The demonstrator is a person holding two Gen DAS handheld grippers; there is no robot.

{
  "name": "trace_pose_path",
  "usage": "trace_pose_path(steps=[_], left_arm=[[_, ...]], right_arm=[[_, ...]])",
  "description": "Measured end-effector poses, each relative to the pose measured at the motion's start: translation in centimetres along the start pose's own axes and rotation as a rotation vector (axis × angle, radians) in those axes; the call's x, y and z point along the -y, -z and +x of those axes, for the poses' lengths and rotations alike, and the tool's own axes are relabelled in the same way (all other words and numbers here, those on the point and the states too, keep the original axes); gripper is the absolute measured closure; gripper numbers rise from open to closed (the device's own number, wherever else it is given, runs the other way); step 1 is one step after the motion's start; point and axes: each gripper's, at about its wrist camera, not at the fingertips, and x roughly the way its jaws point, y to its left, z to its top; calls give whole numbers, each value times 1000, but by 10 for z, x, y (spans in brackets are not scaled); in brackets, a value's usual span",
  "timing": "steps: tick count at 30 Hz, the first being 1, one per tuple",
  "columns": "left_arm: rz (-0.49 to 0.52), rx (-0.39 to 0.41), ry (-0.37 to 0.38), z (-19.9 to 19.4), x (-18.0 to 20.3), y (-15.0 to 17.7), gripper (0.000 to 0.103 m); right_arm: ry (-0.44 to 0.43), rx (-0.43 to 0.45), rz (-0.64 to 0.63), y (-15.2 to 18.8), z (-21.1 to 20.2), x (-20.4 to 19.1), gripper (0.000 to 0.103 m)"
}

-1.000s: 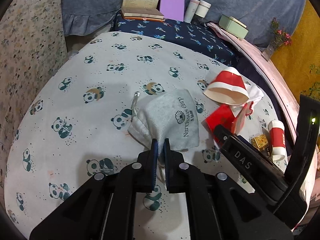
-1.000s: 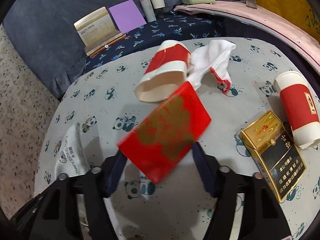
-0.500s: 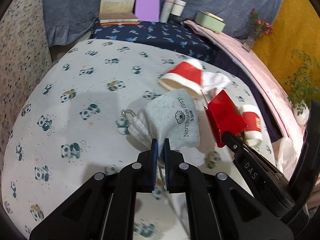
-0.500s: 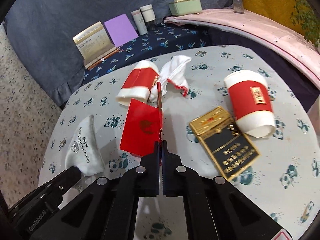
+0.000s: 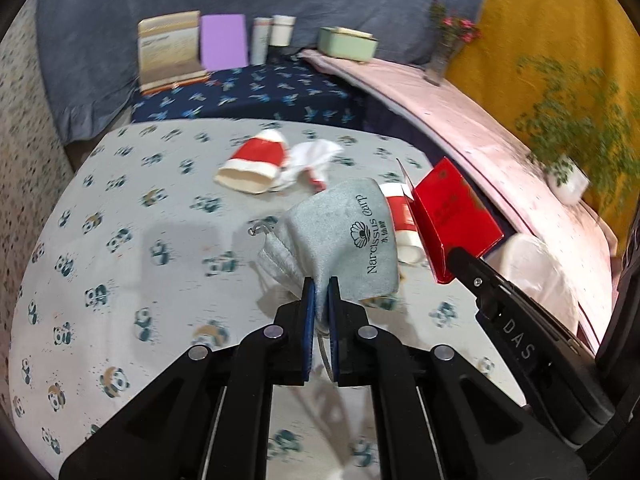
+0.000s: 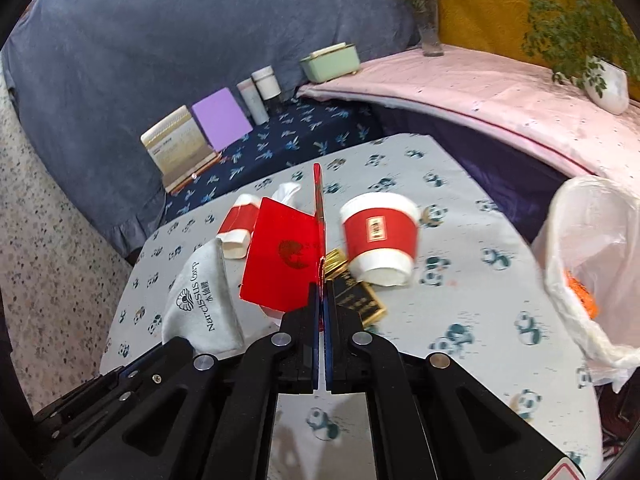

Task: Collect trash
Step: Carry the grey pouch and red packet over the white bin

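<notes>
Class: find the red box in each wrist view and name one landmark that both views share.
Left wrist view: the red box is right of centre, held up by the right gripper.
Right wrist view: the red box is at centre, clamped edge-on in the right gripper.
Shared landmark: the purple card at the back.

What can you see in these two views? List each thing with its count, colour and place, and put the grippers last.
grey pouch: 1, grey, held above table
red box: 1, red, held above table
paper cups: 2, red-white, lying on table
gold-black pack: 1, on table by near cup
white cloth: 1, beside far cup
bag: 1, white, table's right edge
table: 1, panda-print cover
left gripper: shut on pouch
right gripper: shut on box
</notes>
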Motion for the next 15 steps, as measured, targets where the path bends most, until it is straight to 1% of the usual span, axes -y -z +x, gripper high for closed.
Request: trace_pose_path(steps=[7, 15], left_arm=[[96, 2, 35, -4, 57, 5, 97], [201, -10, 96, 2, 124, 11, 97]], right_arm=[[33, 60, 59, -5, -37, 48, 101], [94, 115, 146, -6, -73, 115, 101]])
